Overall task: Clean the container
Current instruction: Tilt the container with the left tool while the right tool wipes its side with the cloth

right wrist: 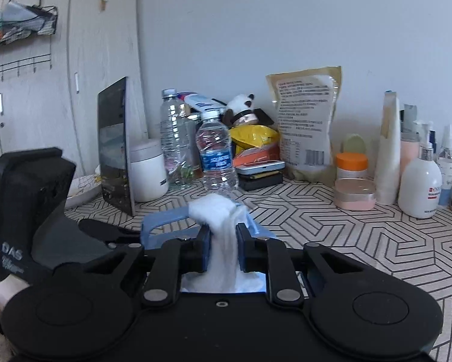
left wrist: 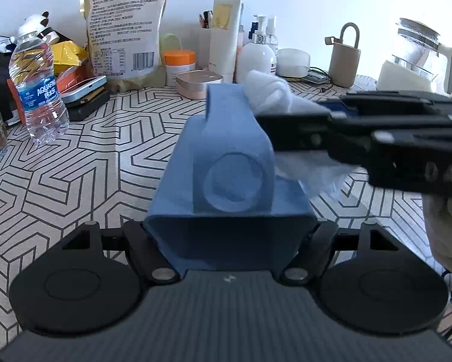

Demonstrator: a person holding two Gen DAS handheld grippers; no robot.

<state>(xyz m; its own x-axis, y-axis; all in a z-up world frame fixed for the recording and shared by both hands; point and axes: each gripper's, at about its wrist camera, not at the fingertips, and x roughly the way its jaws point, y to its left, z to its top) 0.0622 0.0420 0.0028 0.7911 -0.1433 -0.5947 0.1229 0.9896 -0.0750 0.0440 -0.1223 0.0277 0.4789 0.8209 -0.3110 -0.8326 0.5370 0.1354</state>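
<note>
The left tool (left wrist: 229, 235) is clamped on the blue container (left wrist: 226, 163), held just above the counter (left wrist: 90, 163); the right tool (right wrist: 222, 247) pinches a white cloth (right wrist: 216, 211) pressed against the container's far side. The counter wears a black-lined geometric cover below a pale wall; behind stand a water bottle (left wrist: 37, 90), part full, an orange-lidded jar (left wrist: 180, 66) and a white pump bottle (left wrist: 257, 57); a white cupboard (right wrist: 60, 75) rises at the left.

The blue container (left wrist: 226, 163) is looking like matt, faintly grainy plastic; the white wipe (right wrist: 222, 226) is showing soft, fibrous cloth. The patterned surface (left wrist: 90, 163) is appearing matt, the water bottle (left wrist: 37, 90) glossy clear plastic.
</note>
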